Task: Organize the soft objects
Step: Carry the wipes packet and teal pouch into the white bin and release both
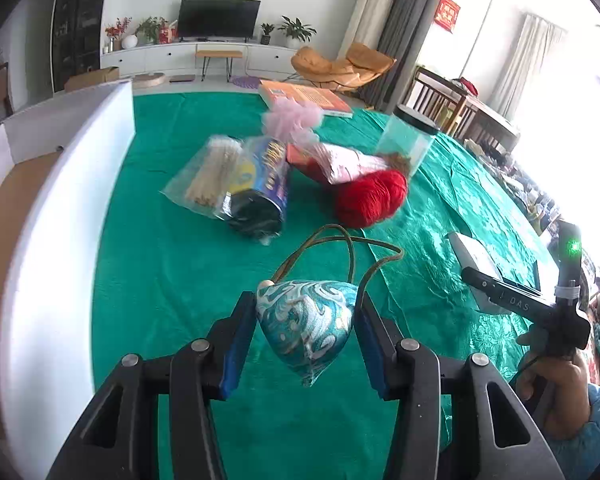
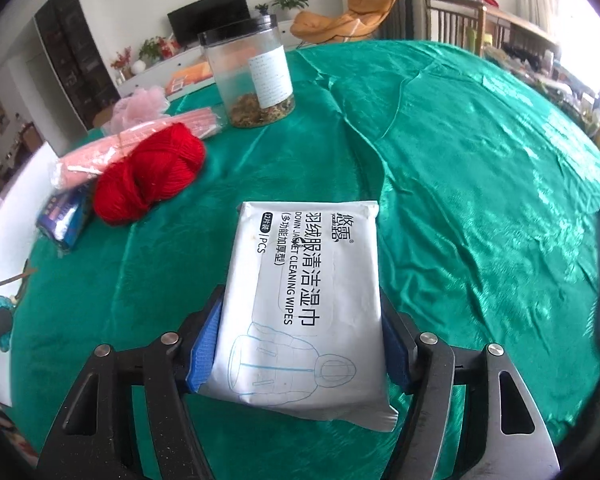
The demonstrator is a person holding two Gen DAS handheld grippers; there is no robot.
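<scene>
Your left gripper [image 1: 306, 320] clenches a teal pouch [image 1: 306, 322], lifted clear of the green counter [image 1: 180, 280], apparently for sorting. Your right gripper's [image 2: 300, 344] jaws flank a wipes pack [image 2: 304, 300]; whether they press it, I cannot tell.

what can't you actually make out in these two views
- Left wrist view: the underside of the teal sachet in the left hand-held gripper faces away.
- Left wrist view: the label on the blue packet is blurred, unreadable.
- Right wrist view: the near end of the wipes pack in the right hand-held gripper hides the cloth beneath.
- Right wrist view: the small print on the jar label is too small.
</scene>
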